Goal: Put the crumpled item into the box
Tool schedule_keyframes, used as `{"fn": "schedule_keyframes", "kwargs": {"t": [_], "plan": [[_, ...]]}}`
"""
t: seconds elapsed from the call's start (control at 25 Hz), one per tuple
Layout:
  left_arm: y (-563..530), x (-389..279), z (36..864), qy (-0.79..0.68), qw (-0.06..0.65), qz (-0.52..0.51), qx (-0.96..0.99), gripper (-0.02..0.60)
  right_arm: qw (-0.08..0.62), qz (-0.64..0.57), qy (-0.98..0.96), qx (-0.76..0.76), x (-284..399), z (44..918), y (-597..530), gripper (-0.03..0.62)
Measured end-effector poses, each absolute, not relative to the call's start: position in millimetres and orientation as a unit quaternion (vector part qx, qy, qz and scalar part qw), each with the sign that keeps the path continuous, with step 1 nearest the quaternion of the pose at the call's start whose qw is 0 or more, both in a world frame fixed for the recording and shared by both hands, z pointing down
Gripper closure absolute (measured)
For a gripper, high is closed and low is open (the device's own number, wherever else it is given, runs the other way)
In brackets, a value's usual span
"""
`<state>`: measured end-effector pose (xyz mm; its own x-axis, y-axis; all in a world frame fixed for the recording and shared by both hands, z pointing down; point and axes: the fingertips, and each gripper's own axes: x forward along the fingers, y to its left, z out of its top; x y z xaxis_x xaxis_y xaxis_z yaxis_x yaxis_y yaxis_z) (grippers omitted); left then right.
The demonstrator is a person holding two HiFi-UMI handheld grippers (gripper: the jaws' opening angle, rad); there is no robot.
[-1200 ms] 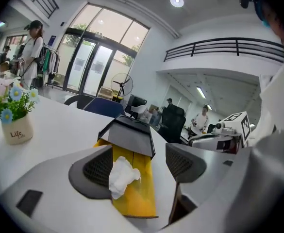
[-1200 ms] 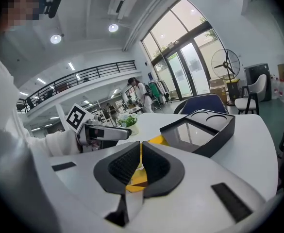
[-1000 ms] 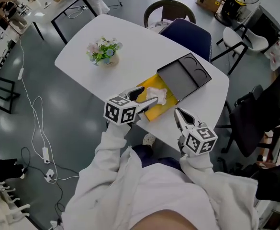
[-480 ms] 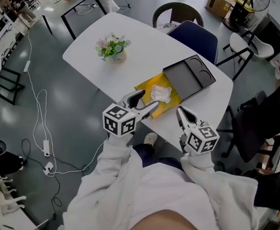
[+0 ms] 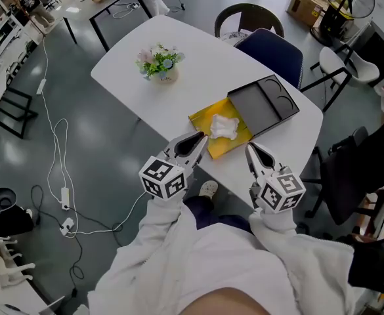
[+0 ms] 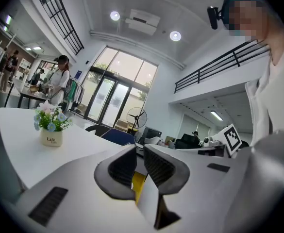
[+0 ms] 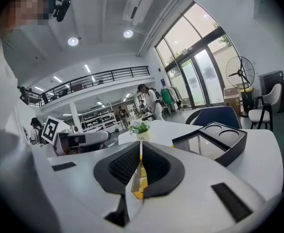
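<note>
The crumpled white paper [image 5: 223, 127] lies inside the open yellow box [image 5: 202, 118] on the white table [image 5: 178, 90]. The box's black lid [image 5: 262, 104] stands open behind it. My left gripper [image 5: 196, 139] hovers at the table's near edge, just short of the box. Its jaws have just been closing; only a thin slit is left and nothing is between them [image 6: 139, 155]. My right gripper [image 5: 251, 150] floats to the right of the box, shut and empty [image 7: 141, 155]. The lid [image 7: 214, 142] shows ahead of it.
A small pot of flowers [image 5: 160, 63] stands at the table's far left. A blue chair [image 5: 274, 48] and a dark round chair [image 5: 247, 15] are behind the table. Cables run across the floor on the left.
My left gripper has drawn back from over the paper in the box toward the near edge, and its jaws have come together. The paper stays in the box. The right gripper has barely shifted.
</note>
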<state>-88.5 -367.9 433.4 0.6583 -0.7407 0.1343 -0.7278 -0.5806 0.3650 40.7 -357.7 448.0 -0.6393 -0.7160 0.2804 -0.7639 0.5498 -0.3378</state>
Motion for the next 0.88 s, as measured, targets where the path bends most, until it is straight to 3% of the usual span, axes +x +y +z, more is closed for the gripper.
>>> {"fn": "schedule_keyframes", "kwargs": {"t": [0.36,0.88], "plan": [[-357.2,-100.2,430.8,-0.467,0.107,0.015,0.878,0.566,0.011,0.167,-0.890,0.423,44.2,426.8,-356.6,0.556],[-351.7,-93.2,431.6,-0.470,0.079,0.029,0.879,0.566,0.030,0.139,-0.878,0.457,51.9,427.4,-358.6,0.556]]}}
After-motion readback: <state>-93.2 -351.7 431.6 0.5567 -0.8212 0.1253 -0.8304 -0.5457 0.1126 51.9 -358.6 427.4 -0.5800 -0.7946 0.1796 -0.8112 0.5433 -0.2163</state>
